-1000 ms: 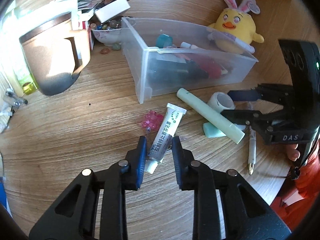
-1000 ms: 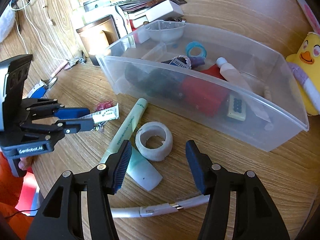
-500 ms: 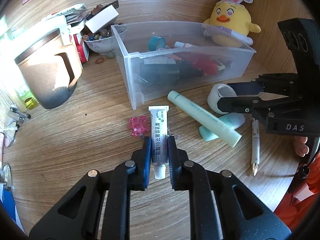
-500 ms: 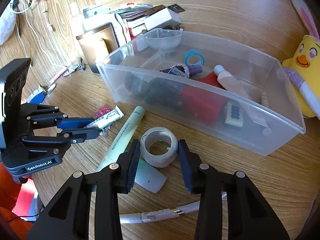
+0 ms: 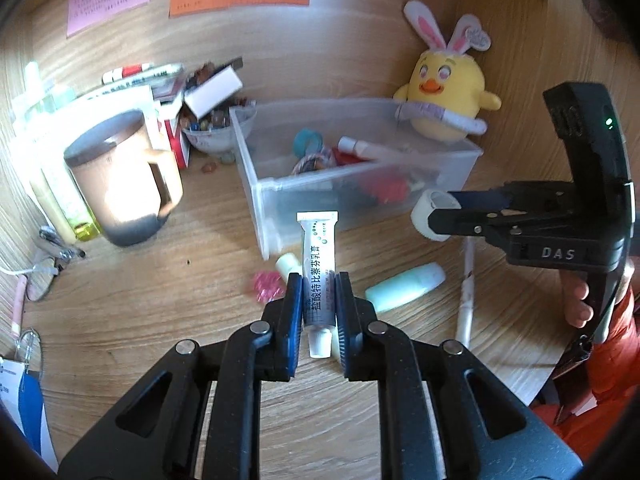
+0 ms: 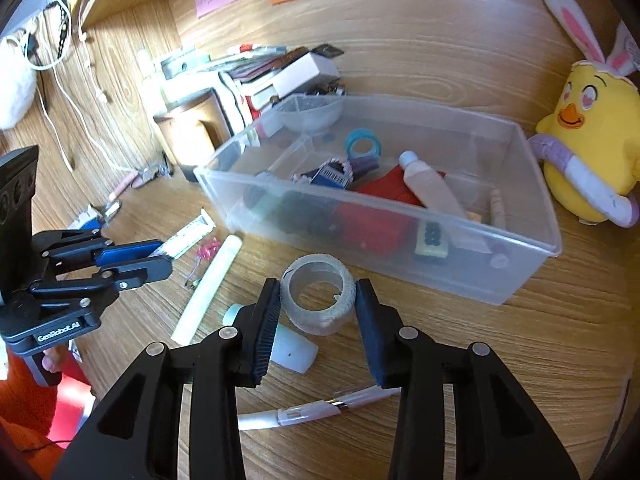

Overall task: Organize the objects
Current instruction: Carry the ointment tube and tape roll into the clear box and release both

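Risks first: we hold the ointment tube [image 5: 319,264] only by its lower end near the cap, so most of its length sticks out past the pads. If it swings on the way to the clear bin [image 6: 520,236], it could pivot or clip the bin's near wall. The tape roll [image 6: 318,298] is a hollow ring pinched across its width; squeeze too hard and we'd guess it ovalises and pops out. The bin is already crowded, so either item may land on top of the things inside and roll

Left tongs [image 5: 318,300]: closed tight on the tube, cap end between the pads, crimped end pointing at the bin's near corner, lifted off the counter [image 5: 132,300]

Right tongs [image 6: 318,304]: closed partway onto the tape roll, both pads against its sides, roll looks raised off the counter just short of the bin's front wall

Left on the counter near its front edge: green tube [image 6: 208,284], mint bottle [image 5: 404,290], white pen [image 6: 312,412], pink clip [image 5: 266,284]
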Motion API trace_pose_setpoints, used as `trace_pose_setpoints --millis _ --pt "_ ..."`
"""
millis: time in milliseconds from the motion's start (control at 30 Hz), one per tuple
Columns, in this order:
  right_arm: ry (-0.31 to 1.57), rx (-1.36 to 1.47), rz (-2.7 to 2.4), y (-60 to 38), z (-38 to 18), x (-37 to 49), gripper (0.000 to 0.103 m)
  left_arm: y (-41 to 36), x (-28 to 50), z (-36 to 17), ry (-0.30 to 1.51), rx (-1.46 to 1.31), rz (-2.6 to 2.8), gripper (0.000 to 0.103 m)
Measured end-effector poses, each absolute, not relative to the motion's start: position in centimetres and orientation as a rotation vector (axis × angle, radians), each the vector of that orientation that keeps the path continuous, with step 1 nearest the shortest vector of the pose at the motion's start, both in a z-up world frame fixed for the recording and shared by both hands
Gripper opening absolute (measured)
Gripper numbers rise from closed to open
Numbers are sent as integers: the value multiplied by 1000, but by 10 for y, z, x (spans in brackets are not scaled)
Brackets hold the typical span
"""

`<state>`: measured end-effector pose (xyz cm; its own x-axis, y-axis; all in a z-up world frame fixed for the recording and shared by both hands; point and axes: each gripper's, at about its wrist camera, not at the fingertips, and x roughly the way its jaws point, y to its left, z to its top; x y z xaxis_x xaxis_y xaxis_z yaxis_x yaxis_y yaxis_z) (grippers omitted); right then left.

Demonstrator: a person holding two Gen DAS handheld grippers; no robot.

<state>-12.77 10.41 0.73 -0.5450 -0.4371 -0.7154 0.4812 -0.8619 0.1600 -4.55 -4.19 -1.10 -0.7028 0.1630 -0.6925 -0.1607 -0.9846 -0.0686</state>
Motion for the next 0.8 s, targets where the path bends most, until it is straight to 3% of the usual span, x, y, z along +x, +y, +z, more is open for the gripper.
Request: trace_pose_setpoints --millis 800 --pt "-11 867 -2526 140 74 -141 35 -32 -84 39 -55 -912 2813 15"
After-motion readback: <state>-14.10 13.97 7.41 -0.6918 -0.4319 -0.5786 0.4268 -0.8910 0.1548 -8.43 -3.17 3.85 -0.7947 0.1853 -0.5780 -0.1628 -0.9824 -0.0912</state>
